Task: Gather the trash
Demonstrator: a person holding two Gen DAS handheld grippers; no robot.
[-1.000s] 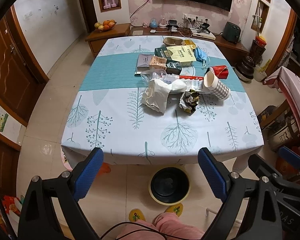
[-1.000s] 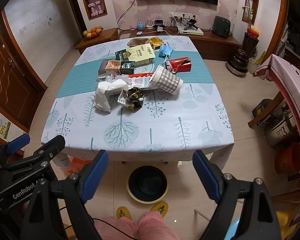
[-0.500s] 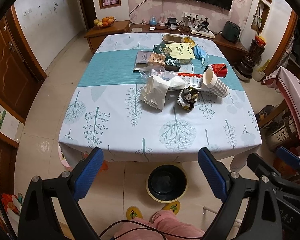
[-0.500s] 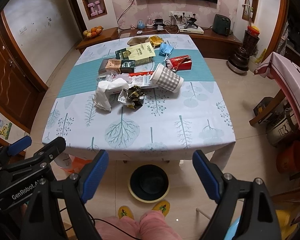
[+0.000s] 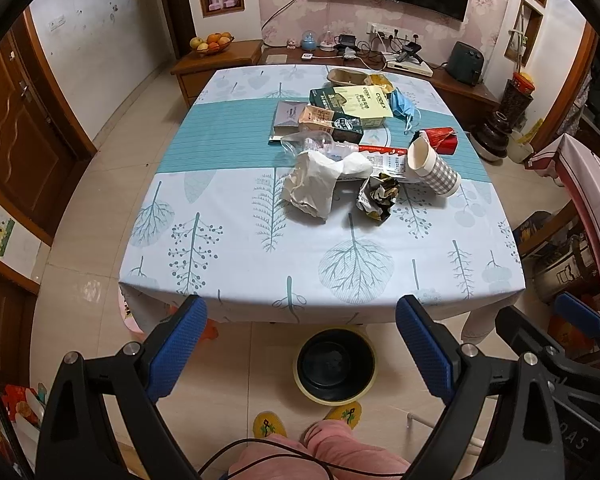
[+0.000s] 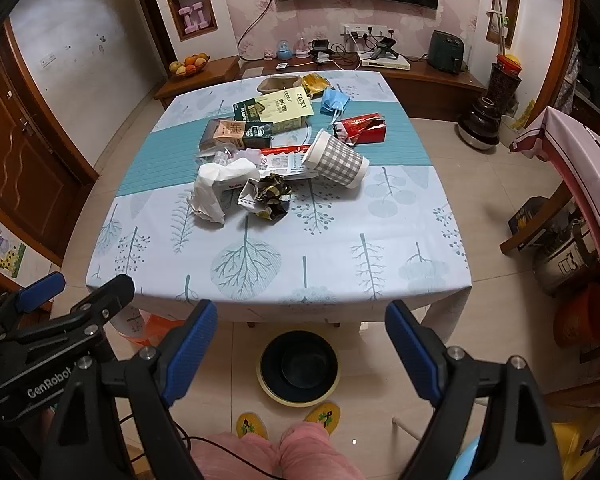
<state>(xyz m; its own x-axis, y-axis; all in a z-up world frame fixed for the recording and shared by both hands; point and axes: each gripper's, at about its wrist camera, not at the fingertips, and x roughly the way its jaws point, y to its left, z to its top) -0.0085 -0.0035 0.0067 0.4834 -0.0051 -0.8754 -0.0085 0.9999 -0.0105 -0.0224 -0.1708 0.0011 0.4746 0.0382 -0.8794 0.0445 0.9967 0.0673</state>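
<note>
Trash lies heaped on the table (image 5: pixel 228 264) (image 6: pixel 400 248): a crumpled white tissue (image 5: pixel 314 184) (image 6: pixel 212 188), a crushed foil wrapper (image 5: pixel 378 198) (image 6: pixel 270 196), a tipped checked paper cup (image 5: pixel 434 166) (image 6: pixel 338 158), a red packet (image 5: pixel 440 140) (image 6: pixel 364 128), a blue face mask (image 5: pixel 404 104) (image 6: pixel 334 102) and cartons (image 5: pixel 356 100). A black bin with a yellow rim (image 5: pixel 335 364) (image 6: pixel 299 366) stands on the floor under the table's near edge. My left gripper (image 5: pixel 300 344) and right gripper (image 6: pixel 298 340) hang open above the floor, short of the table, with nothing held.
A person's pink trouser legs (image 5: pixel 320 456) and yellow slippers (image 6: pixel 288 420) are below the bin. A wooden sideboard with a fruit bowl (image 5: pixel 212 44) stands behind the table. A pink cabinet edge (image 6: pixel 580 168) and floor clutter crowd the right side.
Both grippers have risen and drawn back slightly, so the table and bin sit lower and farther in view. Jaws stay open. The trash has not moved.
</note>
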